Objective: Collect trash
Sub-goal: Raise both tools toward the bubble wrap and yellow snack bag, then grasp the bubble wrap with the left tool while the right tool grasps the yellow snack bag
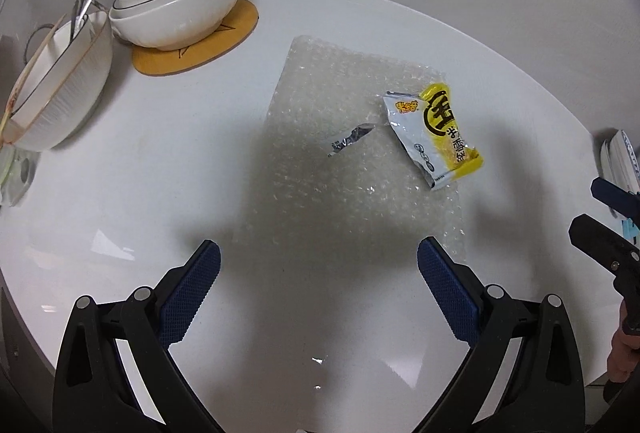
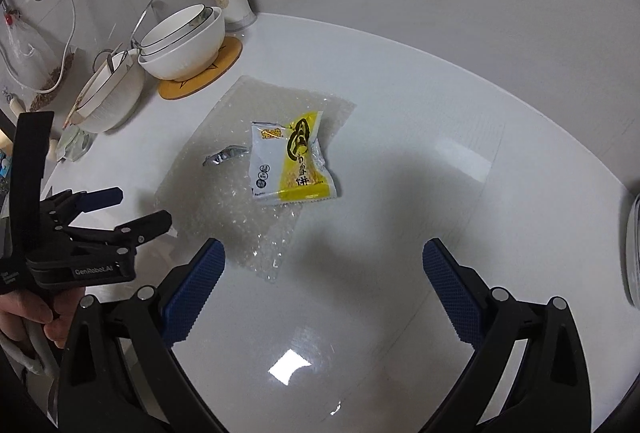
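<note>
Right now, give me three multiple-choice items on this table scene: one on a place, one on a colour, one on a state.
1. Where does the snack wrapper lie?
A. in a bowl
B. on the bubble wrap
C. on the coaster

2. What colour is the coaster under the stacked bowls?
A. orange-yellow
B. blue
C. green

3. How does the left hand-held gripper stand?
A. shut on the wrapper
B. shut on the foil scrap
C. open and empty

Key:
1 B: the wrapper rests on the clear bubbled sheet, with the foil scrap beside it.
2 A: an orange-yellow disc shows beneath the bowl stack.
3 C: its blue pads stand wide apart over the table with nothing between them; the right hand-held gripper is open too.
</note>
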Demonstrator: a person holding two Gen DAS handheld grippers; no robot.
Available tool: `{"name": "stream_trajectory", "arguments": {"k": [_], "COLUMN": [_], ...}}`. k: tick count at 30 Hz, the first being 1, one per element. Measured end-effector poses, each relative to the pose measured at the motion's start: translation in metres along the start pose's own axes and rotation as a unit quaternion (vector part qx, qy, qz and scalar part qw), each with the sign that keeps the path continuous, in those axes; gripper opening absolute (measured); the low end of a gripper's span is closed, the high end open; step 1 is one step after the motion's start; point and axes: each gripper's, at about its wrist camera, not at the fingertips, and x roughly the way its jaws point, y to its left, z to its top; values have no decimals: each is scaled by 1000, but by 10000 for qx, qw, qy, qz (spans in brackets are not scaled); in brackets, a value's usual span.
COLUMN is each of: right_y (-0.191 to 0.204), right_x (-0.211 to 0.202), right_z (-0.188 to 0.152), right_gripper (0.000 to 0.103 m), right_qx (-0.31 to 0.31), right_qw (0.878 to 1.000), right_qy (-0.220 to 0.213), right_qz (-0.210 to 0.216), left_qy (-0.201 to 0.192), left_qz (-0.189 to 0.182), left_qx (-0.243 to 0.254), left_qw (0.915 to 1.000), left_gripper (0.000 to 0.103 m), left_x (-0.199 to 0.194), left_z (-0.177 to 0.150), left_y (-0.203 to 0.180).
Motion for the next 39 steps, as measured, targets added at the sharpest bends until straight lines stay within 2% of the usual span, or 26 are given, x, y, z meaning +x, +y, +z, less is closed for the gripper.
{"name": "stream_trajectory", "arguments": {"k": [11,15,19,22,24,25,27,28,30,32,36,39], "right_y": [13,18,22,25,26,27,29,28,23,18,5,-2], "right_x": [79,108,130,145,152,153,152,152,152,152,150,145], "right_z": [64,77,83,83,81,80,80,81,82,83,82,82], "right_gripper": [95,95,95,85,74,71,57,53,41,33,19,17], "right_qx": [-263,-344,-402,-454,-422,-464,-490,-439,-287,-147,83,175], "right_qw": [9972,9953,9933,9912,9902,9905,9911,9913,9911,9899,9887,9891], "right_qy": [642,856,1037,1223,1312,1280,1237,1244,1297,1404,1477,1443], "right_qz": [264,305,308,213,208,198,41,23,60,138,262,246], "left_qy": [484,692,716,833,900,934,959,972,1022,1084,1107,1043], "left_qz": [257,290,362,389,388,392,412,405,395,354,370,340], "left_qx": [-59,-249,-147,-135,-110,-105,-103,-108,-152,-225,-343,-432], "left_qw": [9985,9969,9967,9957,9951,9948,9945,9944,9939,9932,9926,9930], "left_gripper": [95,93,90,85,75,73,59,54,29,17,11,10], "left_x": [55,71,73,73,73,72,70,69,67,67,68,67], "left_z": [28,33,37,40,44,46,48,49,52,54,56,55], "left_y": [11,20,16,13,10,8,6,4,2,2,0,2]}}
